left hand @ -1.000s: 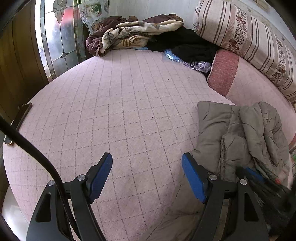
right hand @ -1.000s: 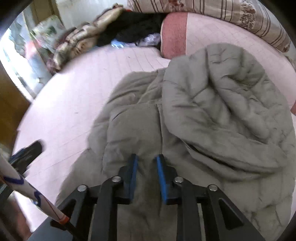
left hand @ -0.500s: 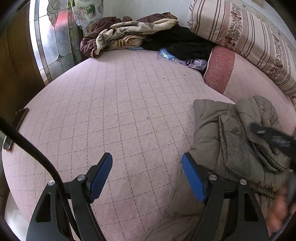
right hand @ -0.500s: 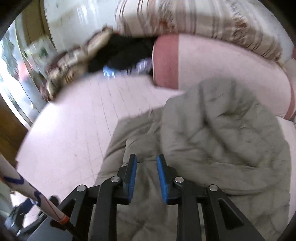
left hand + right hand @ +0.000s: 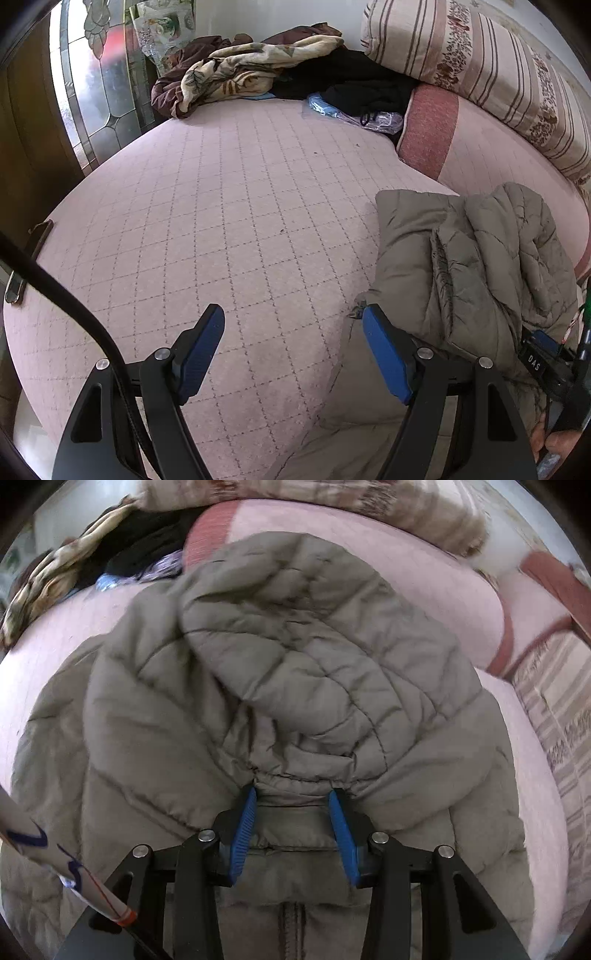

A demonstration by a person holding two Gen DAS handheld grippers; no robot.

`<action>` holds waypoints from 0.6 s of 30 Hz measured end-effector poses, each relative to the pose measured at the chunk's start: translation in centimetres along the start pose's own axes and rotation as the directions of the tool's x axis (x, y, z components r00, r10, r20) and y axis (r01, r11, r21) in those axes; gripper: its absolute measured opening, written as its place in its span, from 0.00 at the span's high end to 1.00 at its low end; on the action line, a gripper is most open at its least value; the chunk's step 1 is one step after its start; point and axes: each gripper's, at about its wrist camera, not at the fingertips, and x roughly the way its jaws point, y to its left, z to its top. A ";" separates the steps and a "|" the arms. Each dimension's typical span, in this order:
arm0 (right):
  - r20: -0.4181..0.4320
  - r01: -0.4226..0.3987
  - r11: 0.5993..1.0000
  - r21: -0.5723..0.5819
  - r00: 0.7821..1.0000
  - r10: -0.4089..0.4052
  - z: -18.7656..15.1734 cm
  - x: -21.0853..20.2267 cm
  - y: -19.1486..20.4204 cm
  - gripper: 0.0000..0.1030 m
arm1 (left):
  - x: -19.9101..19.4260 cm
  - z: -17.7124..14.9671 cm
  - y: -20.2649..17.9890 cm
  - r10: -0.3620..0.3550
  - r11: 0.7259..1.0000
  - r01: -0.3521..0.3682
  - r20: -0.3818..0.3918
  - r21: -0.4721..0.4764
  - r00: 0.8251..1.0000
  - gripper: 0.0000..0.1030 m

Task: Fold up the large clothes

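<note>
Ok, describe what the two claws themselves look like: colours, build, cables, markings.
Both claws match. The left claw has a black linkage frame with silver pivot bolts and two flat blue ribbed pads; a thick black cable curves past its left side. The right claw is built the same, and from the left view its body carries a small label reading DAS.

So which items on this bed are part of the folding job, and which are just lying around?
Job:
- grey padded jacket
- right gripper, jaws opening around the jacket's collar
- left gripper, open

Lying about:
- patterned blanket
- black clothes
- striped pillow
- plastic bag
</note>
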 end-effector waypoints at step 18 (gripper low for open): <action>0.001 -0.148 0.986 0.079 0.989 0.148 4.3 0.0 2.3 0.53 | -0.1 -0.1 -0.4 -0.037 0.999 0.037 0.000 0.014 0.999 0.26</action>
